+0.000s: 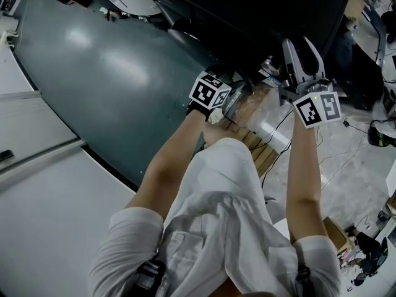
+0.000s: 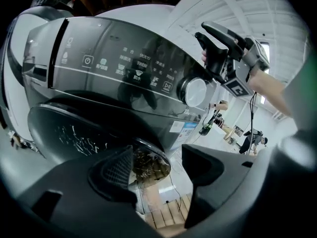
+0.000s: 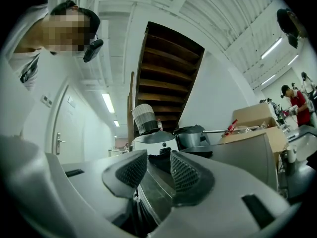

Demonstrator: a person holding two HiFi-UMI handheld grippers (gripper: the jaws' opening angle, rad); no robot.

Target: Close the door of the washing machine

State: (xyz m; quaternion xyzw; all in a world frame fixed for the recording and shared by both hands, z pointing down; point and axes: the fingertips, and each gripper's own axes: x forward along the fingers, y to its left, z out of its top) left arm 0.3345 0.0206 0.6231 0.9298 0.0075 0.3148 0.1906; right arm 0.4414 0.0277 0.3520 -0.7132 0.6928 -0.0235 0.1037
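A: Where was the door (image 2: 79,133)?

B: Low on the washer (image 2: 163,124) front, under the panel (image 2: 129,66). Looked swung out, not latched. Head view had its clear bowl poking toward the person betw. the hands, above the pallet (image 1: 265,153).

A: L claw (image 2: 157,157)?

B: Wide apart, nothing clamped. Door's clear rim sat just behind one pad (image 2: 115,170); other pad well clear. My read: held splayed & tipped down to shove the door flat, no grip needed.

A: R claw (image 3: 157,157)?

B: Narrow, approx. half shut, up by the washer's top corner near the dial (image 2: 193,90). A dark edge ran betw. its pads; couldn't tell if they pinched it. Prob. parked out of the door's swing, or bracing.

A: Views differ?

B: Yes. L claw view alone gave panel, dial & the R claw from outside. R claw view alone gave that edge, plus a pot (image 3: 195,135) & box (image 3: 255,115) beyond. Head view alone showed the claws flanking the door.
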